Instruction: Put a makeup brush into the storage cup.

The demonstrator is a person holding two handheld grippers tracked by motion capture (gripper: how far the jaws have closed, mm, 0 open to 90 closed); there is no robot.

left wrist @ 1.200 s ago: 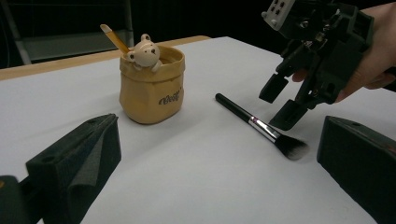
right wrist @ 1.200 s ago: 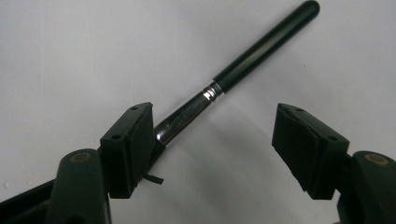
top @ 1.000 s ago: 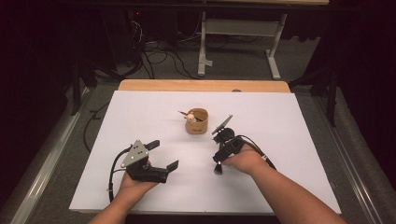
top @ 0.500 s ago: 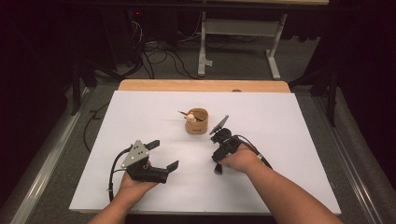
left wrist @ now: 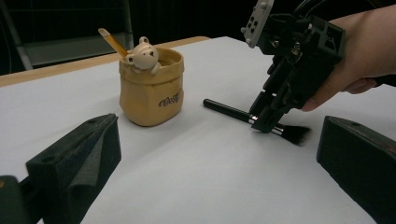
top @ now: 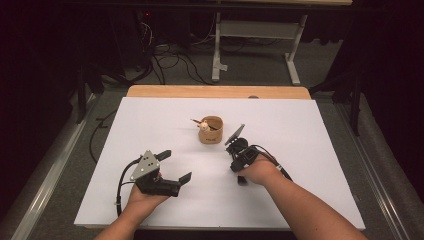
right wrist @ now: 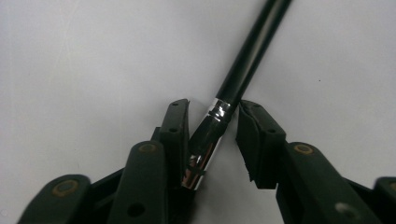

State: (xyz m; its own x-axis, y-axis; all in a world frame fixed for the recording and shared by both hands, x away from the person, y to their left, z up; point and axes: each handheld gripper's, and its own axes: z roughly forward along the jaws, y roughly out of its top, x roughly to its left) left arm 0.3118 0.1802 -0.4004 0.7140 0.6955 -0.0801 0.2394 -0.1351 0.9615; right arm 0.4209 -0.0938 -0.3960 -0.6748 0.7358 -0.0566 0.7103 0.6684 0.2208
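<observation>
A slim makeup brush (left wrist: 254, 117) lay flat on the white, matte sheet covering the desk (top: 320, 130). Its handle was a thin, glossy black rod, joined by a bright chrome ferrule to a soft, dark fan of bristles. Close by stood a small tan pot (left wrist: 150, 88) shaped like a crumpled paper bag, smooth and glazed-looking, with a little bear figure (left wrist: 142, 55) leaning on its rim and a yellow stick (left wrist: 112, 41) poking out.

The right hand-held gripper (right wrist: 212, 128), of blocky black plastic with dull, rubbery pads, pointed down at the desk and straddled the brush at the ferrule. Its jaws had just been closing with the brush between them; in the right gripper view the left pad lay against the chrome, while a narrow gap showed at the right pad, so the grip was not complete. The handle ran away from the jaws toward the pot, the bristles toward the hand.

The left hand-held gripper (top: 174, 164) rested on the desk well apart from the brush, jaws wide open and holding nothing.
</observation>
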